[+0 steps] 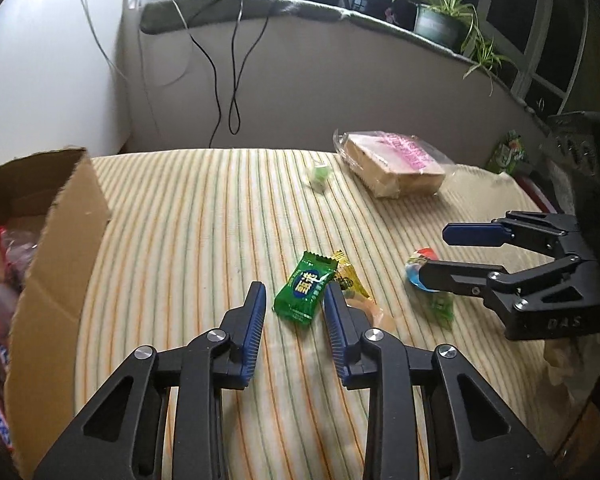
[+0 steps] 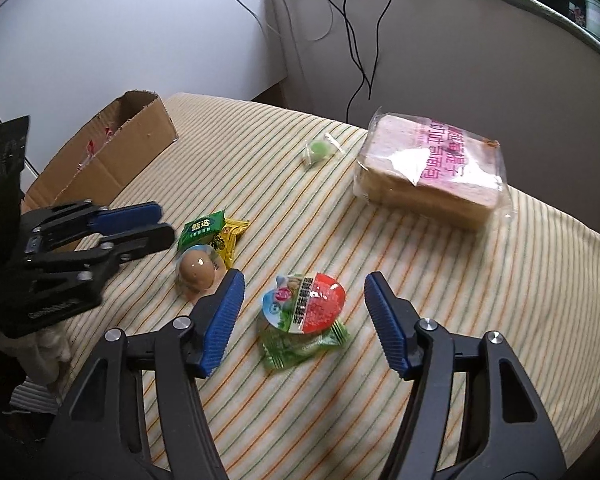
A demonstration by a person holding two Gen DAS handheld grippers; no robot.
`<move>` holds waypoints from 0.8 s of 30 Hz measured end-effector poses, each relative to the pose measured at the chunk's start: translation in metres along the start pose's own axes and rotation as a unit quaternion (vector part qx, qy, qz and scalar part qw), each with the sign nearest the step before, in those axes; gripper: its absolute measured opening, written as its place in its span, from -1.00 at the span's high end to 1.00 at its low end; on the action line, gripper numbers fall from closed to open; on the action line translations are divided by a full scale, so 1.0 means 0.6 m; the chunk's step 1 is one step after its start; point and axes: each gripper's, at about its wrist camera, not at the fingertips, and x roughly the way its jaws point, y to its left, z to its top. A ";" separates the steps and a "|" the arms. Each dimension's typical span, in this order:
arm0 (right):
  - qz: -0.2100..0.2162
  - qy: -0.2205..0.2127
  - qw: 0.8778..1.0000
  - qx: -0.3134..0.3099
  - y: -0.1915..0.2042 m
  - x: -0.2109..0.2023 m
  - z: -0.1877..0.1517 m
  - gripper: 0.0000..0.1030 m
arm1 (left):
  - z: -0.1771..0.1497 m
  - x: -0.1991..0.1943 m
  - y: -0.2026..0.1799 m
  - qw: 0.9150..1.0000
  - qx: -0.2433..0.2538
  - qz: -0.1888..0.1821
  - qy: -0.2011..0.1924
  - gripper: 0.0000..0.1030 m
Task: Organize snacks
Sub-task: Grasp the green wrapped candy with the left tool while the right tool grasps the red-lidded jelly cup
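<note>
Your left gripper is spread around the green candy packet on the striped cloth — the cardboard box sits just left. Your right gripper is spread wide over the jelly cup — nothing pinched.

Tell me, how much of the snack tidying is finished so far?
Some snacks already sit in the cardboard box. Nothing is held: the left claw is open around the green packet, the right claw open around the jelly cup. The bread, wrapped egg, yellow packet and small green candy remain out.
</note>
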 end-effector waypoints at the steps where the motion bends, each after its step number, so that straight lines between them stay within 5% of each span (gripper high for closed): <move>1: 0.001 0.001 1.000 -0.001 0.000 0.003 0.001 -0.26 | 0.002 0.005 0.000 1.000 0.003 -0.001 0.004 0.44; 17: 0.003 0.027 1.000 -0.012 0.005 0.034 -0.002 -0.15 | 0.012 0.042 0.001 0.999 0.023 0.021 0.027 0.45; 24: -0.006 0.036 0.999 -0.019 0.013 0.044 -0.003 0.09 | 0.013 0.045 0.001 0.999 0.020 0.026 0.022 0.57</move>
